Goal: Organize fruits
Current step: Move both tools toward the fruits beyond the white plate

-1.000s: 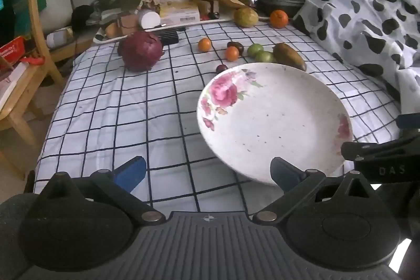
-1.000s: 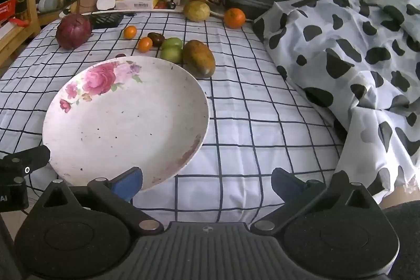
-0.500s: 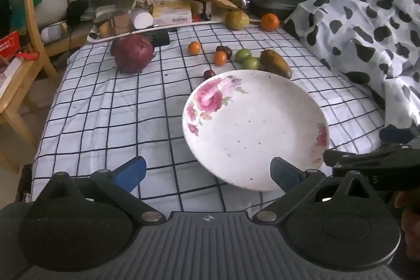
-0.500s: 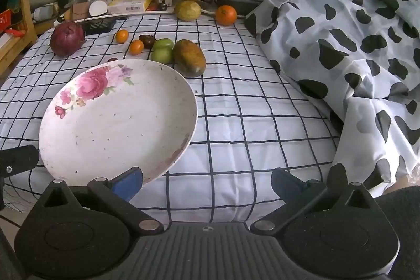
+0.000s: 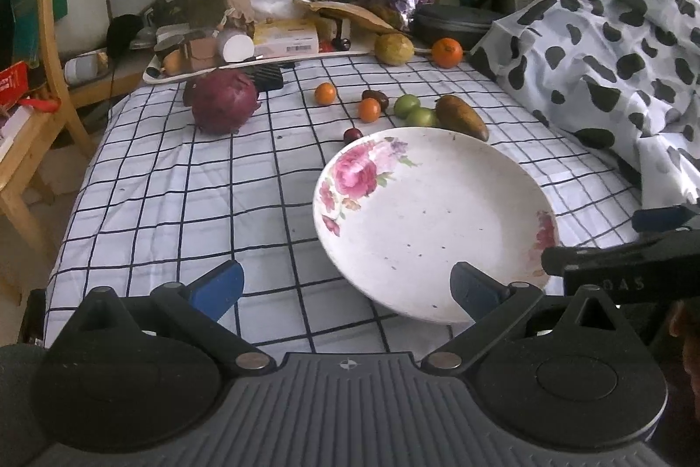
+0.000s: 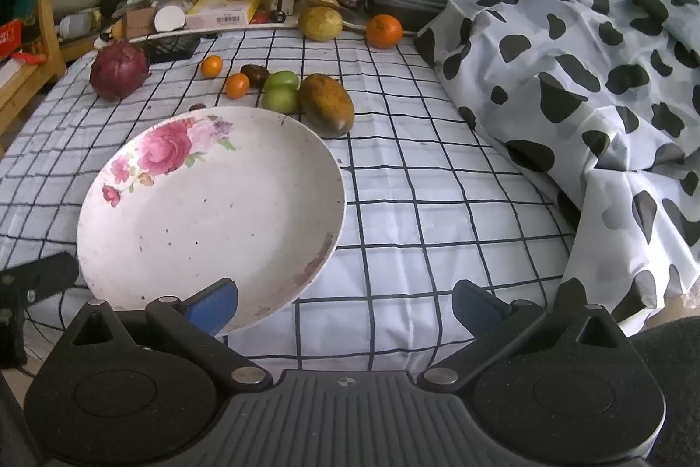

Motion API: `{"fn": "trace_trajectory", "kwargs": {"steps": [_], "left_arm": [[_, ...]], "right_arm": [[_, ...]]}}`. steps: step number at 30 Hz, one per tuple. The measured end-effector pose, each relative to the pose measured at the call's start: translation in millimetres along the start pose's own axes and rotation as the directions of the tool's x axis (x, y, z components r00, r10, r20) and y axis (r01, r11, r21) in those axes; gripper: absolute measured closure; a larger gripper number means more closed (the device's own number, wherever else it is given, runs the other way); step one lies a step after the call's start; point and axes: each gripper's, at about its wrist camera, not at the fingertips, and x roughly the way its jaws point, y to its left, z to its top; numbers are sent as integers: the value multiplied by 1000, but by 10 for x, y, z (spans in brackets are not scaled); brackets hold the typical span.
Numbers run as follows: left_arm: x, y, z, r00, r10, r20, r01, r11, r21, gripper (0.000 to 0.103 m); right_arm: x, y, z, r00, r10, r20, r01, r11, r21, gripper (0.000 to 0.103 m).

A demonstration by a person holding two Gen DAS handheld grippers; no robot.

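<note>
While both grippers (image 5: 345, 285) (image 6: 345, 298) gape, one plate (image 6: 210, 244), two green fruits (image 6: 280, 90), one mango (image 6: 327, 103).

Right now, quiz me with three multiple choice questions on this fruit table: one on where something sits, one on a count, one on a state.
1. Where is the brown mango relative to the floral plate?
A. on it
B. just beyond its far rim
C. under it

2. How many green fruits lie beside the mango?
A. two
B. four
C. none

3. What state is the plate in?
A. heaped with fruit
B. broken in half
C. holding no fruit

Answers: 1 B, the mango lies on the checked cloth past the rim. 2 A, two green ones sit together. 3 C, only specks mark its surface.
</note>
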Motion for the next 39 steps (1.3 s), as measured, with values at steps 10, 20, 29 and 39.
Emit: {"fn": "trace_trajectory", "kwargs": {"steps": [10, 20, 29, 39], "left_arm": [[144, 81, -34, 1000, 6, -29, -6, 1000, -11, 1], [176, 28, -21, 1000, 15, -24, -14, 1000, 25, 1], [201, 54, 86, 1000, 3, -25, -2, 999, 42, 1], [432, 362, 350, 999, -36, -27, 35, 999, -41, 1]], "right_arm": [[70, -24, -1, 999, -29, -18, 30, 1000, 2, 0], [70, 19, 3, 1000, -20, -7, 19, 999, -29, 0], [52, -12, 79, 999, 31, 29, -30, 999, -13, 0], [263, -170, 331, 998, 48, 46, -49, 998, 39, 0]]}}
